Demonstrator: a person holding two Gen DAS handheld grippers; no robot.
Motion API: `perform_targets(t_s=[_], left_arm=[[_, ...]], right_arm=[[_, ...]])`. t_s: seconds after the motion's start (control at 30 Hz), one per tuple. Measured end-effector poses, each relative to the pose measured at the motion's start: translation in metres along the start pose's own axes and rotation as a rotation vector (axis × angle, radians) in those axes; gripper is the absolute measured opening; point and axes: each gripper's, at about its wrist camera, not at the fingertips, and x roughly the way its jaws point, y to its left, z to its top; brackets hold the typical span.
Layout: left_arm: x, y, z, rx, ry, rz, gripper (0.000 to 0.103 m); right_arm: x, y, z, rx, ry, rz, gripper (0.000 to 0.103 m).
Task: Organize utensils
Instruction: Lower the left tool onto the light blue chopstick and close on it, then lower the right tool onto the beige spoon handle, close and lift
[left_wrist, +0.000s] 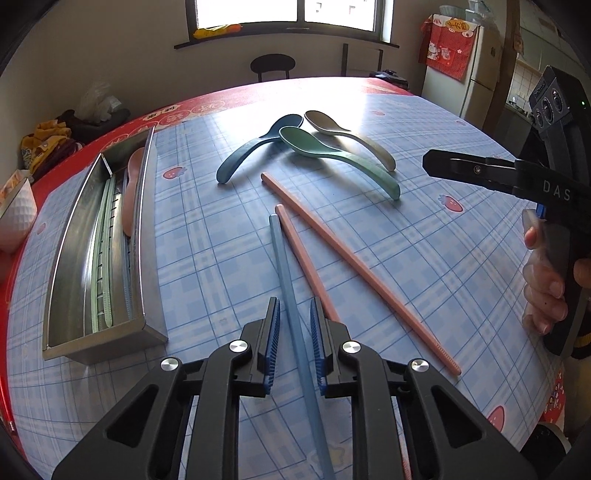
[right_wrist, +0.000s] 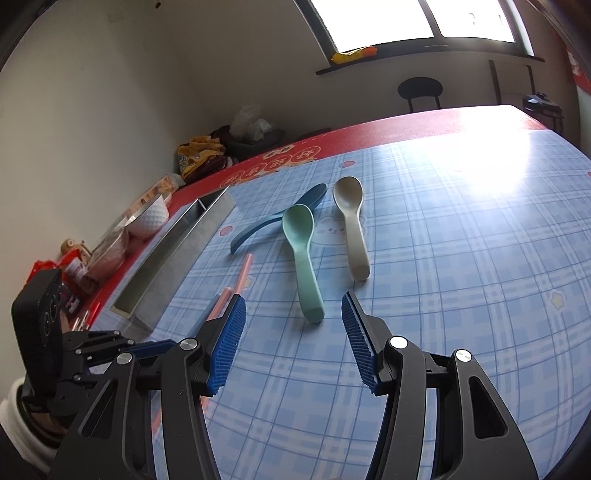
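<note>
Left tool (left_wrist: 294, 314) straddles blue chopstick (left_wrist: 286, 280) on the table (left_wrist: 424, 240) — pads apart, not pinching; right tool (right_wrist: 293, 314) spread wide above green spoon (right_wrist: 303, 254).

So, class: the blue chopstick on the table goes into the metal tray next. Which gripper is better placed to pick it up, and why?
Left. The left gripper already straddles the blue chopstick, jaws open, with the metal tray on its side. The right gripper faces the green spoon.
</note>
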Motion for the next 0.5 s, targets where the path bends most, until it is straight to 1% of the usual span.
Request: perform_targets(t_s=[0.03, 0.07, 0.1, 0.2, 0.27, 0.33, 0.5], left_arm=[[0.000, -0.001, -0.001, 0.004, -0.012, 0.008, 0.013], [-0.001, -0.002, -0.001, 0.005, -0.012, 0.013, 0.007], [-0.001, -0.002, -0.001, 0.001, -0.016, 0.022, 0.007], [-0.003, 0.005, -0.003, -0.038, -0.023, 0.039, 0.006], [-0.007, 0.012, -0.004, -0.075, -0.044, 0.029, 0.006], [-0.013, 0.018, -0.005, -0.104, -0.071, 0.038, 0.006], [-0.025, 0.021, -0.007, -0.133, -0.126, 0.071, 0.006]], right_arm=[[0.000, -0.001, 0.000, 0.003, 0.000, 0.002, 0.053], [0.001, -0.001, 0.000, 0.006, 0.001, 0.004, 0.053], [0.001, -0.001, 0.000, 0.008, 0.003, 0.007, 0.053], [0.002, -0.003, 0.000, 0.011, 0.011, 0.009, 0.053], [0.002, -0.003, 0.000, 0.011, 0.012, 0.009, 0.053], [0.002, -0.003, 0.000, 0.013, 0.014, 0.011, 0.053], [0.006, -0.003, 0.000, 0.019, 0.028, 0.006, 0.053]])
